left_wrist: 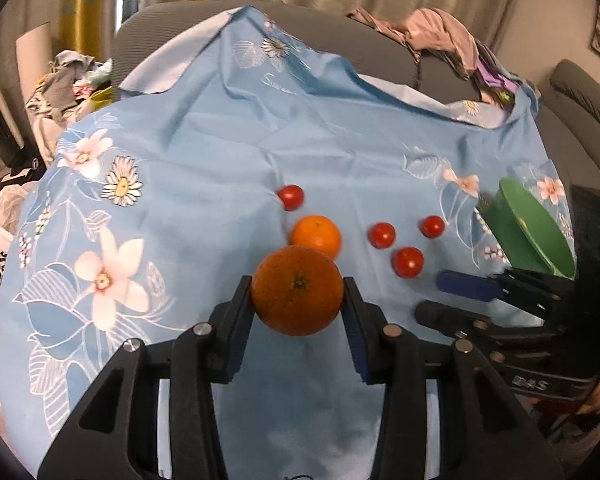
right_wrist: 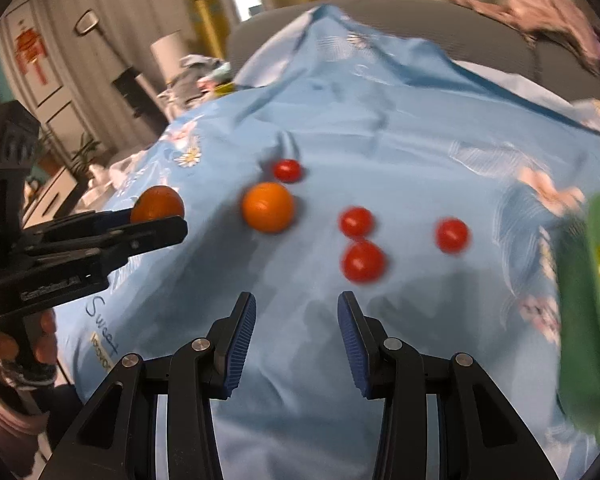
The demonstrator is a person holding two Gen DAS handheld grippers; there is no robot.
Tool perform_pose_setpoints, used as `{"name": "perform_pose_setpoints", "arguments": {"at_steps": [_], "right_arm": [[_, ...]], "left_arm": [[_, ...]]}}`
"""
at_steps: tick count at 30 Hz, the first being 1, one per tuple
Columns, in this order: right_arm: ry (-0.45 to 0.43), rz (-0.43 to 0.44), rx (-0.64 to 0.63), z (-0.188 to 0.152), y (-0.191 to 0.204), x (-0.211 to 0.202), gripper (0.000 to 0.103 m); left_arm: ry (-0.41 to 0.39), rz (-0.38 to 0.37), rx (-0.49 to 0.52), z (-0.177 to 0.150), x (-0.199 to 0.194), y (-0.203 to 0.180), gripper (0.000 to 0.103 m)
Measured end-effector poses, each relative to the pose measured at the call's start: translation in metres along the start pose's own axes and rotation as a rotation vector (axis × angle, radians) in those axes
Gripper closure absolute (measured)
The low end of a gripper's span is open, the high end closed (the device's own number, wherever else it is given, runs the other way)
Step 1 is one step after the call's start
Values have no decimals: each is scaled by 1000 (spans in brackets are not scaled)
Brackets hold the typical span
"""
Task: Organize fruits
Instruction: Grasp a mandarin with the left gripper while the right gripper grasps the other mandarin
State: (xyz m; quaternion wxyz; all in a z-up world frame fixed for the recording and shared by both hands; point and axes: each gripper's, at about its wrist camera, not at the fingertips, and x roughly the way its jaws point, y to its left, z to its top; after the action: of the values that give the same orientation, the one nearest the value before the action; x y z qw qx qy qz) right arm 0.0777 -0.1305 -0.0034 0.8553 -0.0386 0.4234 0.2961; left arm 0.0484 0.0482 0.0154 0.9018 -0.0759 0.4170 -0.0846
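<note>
My left gripper (left_wrist: 298, 294) is shut on a dark orange (left_wrist: 298, 290) and holds it above the blue floral cloth (left_wrist: 204, 168). It also shows in the right wrist view (right_wrist: 156, 216) at the left with the orange (right_wrist: 158, 202). A second, brighter orange (left_wrist: 316, 236) lies on the cloth just beyond; it also shows in the right wrist view (right_wrist: 267, 207). Several cherry tomatoes lie around it, such as one (left_wrist: 291, 197) behind and one (right_wrist: 363, 261) in front of my right gripper (right_wrist: 296, 308), which is open and empty. A green bowl (left_wrist: 534, 228) stands at the right.
The cloth covers a grey sofa (left_wrist: 384, 40) with clothes (left_wrist: 440, 32) piled on its back. A heap of laundry (left_wrist: 68, 84) sits at the left. The green bowl (right_wrist: 596, 320) is close to my right gripper's right side.
</note>
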Motion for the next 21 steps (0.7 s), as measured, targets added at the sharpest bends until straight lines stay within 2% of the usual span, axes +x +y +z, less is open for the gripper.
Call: {"name": "perform_pose_setpoints", "arguments": {"at_steps": [7,14,21], "right_arm": [[42,8,-84,35,12,43,60],[80,-14,-148,46,14,69,60],[133,71,-163,62,13,92,55]], "left_arm": [[-5,-7,-24,2,-3,15,61],[2,-8,-37,5,4,22,61],[9,-7,-47,6,8,28,61]]}}
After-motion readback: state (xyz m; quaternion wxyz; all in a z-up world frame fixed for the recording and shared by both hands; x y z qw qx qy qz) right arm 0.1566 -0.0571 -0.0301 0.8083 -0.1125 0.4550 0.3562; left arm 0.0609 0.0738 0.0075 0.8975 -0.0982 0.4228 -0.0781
